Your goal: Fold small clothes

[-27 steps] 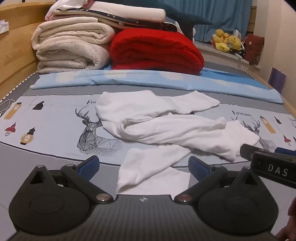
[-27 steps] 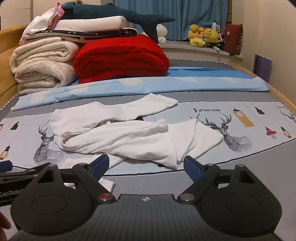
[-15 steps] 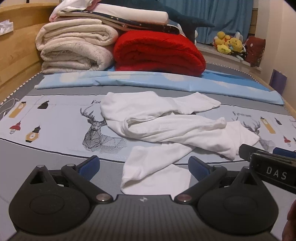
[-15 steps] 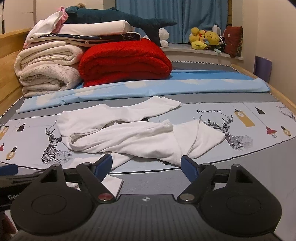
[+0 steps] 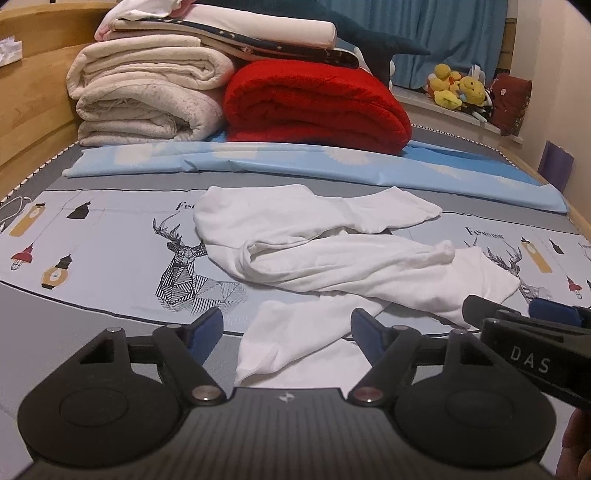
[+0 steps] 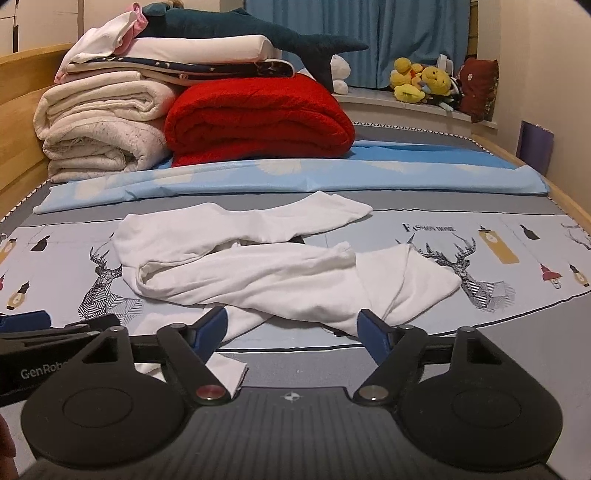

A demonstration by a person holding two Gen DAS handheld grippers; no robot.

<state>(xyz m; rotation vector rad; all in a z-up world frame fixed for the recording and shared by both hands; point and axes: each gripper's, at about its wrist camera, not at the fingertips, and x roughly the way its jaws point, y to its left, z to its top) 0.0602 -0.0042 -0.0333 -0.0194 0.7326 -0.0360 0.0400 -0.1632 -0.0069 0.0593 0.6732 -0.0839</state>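
Left wrist view: the left gripper (image 5: 286,330) fills the bottom of the frame, its blue-padded fingers (image 5: 207,326) spread wide with nothing between them but the near corner of the white garment (image 5: 332,258). That garment lies crumpled across the middle of the frame on the printed bedsheet (image 5: 92,254), a pale sheet with deer and lantern drawings. One sleeve-like part runs toward the upper right, a thicker roll crosses the centre, and a flat flap reaches down toward the gripper. Whether the fingers touch the cloth cannot be told. At the right edge, the right gripper (image 5: 532,317) enters from the side, just beside the garment's right end.

Right wrist view: the right gripper (image 6: 291,328) sits at the bottom centre, jaws standing wide apart and holding nothing. The white garment (image 6: 280,273) lies just beyond its fingertips, in the middle of the frame, with a small white corner showing below the left finger (image 6: 212,328). The left gripper (image 6: 26,325) shows at the lower left edge.

In the upper part of both frames a folded red blanket (image 6: 258,118) rests beside a stack of cream blankets (image 6: 99,125), both lying on a light blue sheet (image 6: 332,177). A dark plush shark (image 6: 258,33) lies on top of the stack. Yellow plush toys (image 6: 417,83) sit at the upper right before a blue curtain (image 6: 369,33).
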